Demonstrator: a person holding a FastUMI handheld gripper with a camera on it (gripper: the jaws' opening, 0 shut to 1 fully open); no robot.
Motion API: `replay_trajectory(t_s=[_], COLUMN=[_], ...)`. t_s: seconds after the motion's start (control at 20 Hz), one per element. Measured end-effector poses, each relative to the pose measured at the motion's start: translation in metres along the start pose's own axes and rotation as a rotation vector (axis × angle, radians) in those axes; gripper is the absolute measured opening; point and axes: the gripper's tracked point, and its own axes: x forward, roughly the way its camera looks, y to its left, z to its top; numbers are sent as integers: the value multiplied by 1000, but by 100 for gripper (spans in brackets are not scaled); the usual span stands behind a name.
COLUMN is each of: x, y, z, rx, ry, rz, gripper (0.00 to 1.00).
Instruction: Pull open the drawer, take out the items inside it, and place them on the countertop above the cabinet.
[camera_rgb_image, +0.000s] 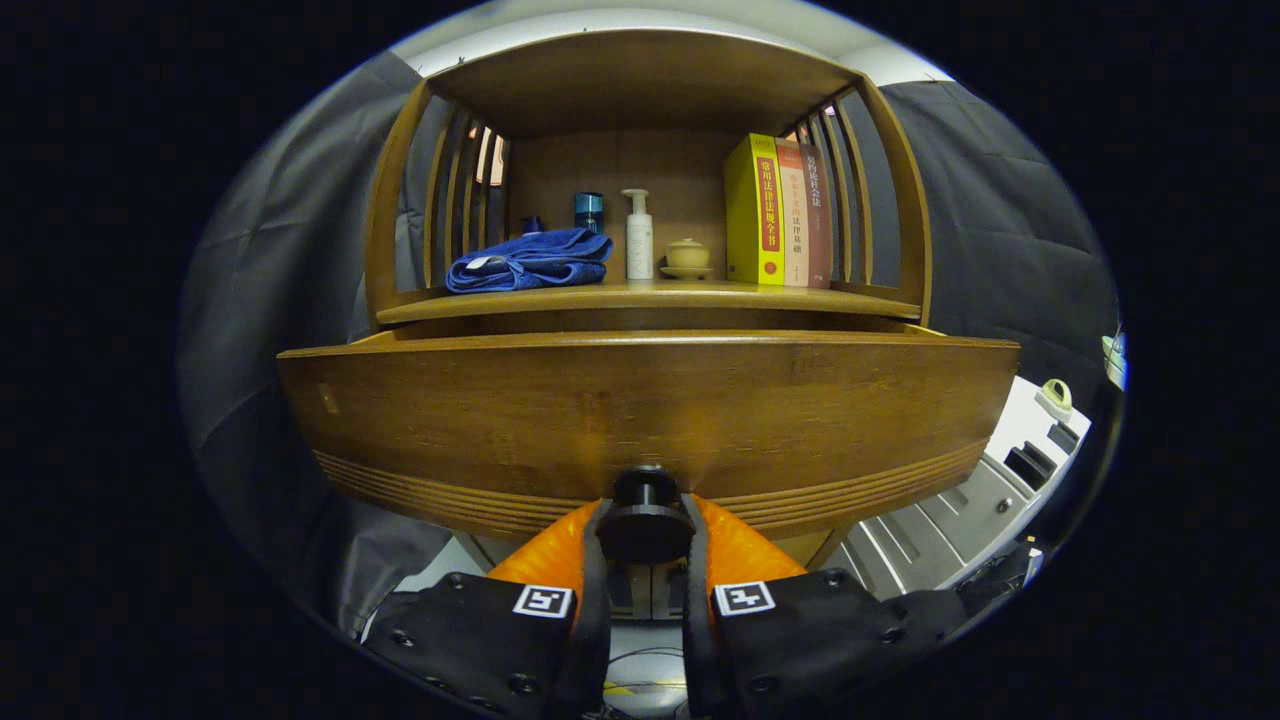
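Dark cloth-walled booth, with a brown wooden cabinet (645, 90) of slatted sides facing the camera. On its wooden surface (650, 297): folded blue towel (530, 260), white pump bottle (638, 237), small lidded beige cup (687, 256), upright row of books (780, 212) led by a yellow spine. Below, wide brown wooden drawer (645, 410) standing forward of the cabinet, top edge clear of the surface, so seemingly partly open; inside hidden behind the front panel. Tool (646, 535) pinching the round black drawer knob (645, 518), fingers pressed on either side, probably for a straight pull. Contents not yet lifted out
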Motion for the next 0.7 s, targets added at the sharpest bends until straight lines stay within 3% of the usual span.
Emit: replay_trajectory(t_s=[0.65,0.7], x=[-22,-21], y=[-2,-2], z=[-13,-14], rx=[-30,-33], ry=[-28,-28], rz=[-1,-4], gripper=[38,45])
